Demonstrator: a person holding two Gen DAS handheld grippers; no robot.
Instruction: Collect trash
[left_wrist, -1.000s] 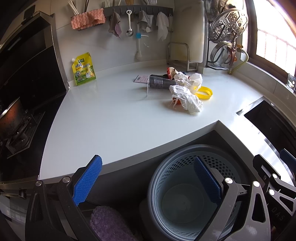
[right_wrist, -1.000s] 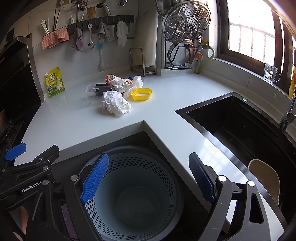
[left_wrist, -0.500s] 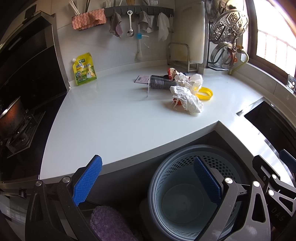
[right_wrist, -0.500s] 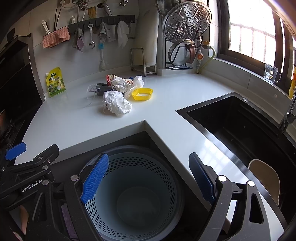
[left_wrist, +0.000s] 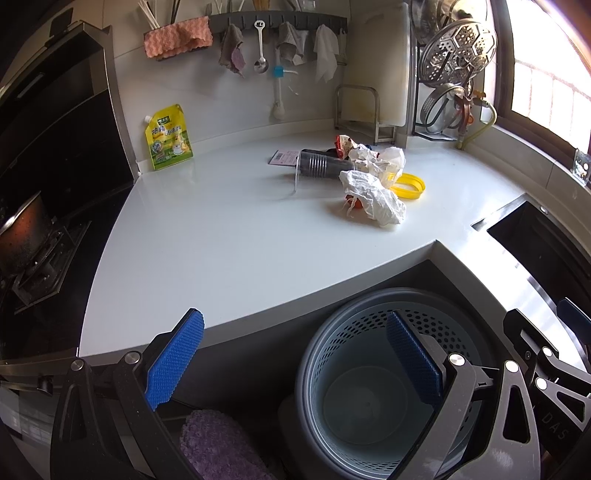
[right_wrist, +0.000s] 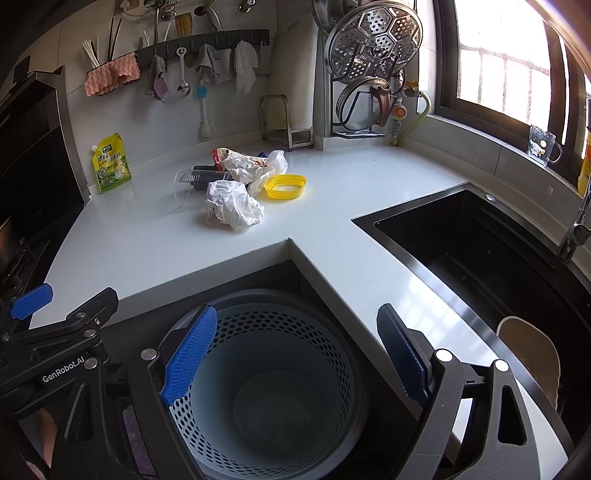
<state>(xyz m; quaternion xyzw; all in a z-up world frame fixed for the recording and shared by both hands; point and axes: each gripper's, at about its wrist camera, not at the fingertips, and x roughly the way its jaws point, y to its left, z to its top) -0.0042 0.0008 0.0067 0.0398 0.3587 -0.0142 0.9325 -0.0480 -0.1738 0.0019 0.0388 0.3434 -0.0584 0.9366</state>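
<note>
Below the front edge of the white kitchen surface, a round grey perforated plastic bin stands on the floor with nothing visible inside. The left hand-held gripper hangs above the bin's left side, its blue-padded fingers spread wide and holding nothing. The right hand-held gripper hovers over the bin as well, spread just as wide and empty.

The trash lies well apart from both, in a cluster towards the back of the surface: a crumpled white plastic bag nearest the edge, a clear plastic cup on its side with a dark cup nested in it, more crumpled white and red wrappers behind, and a shallow yellow plastic lid just beside them. A yellow-green stand-up pouch leans against the back wall, off to the left. A black sink is set into the surface at the right.
</note>
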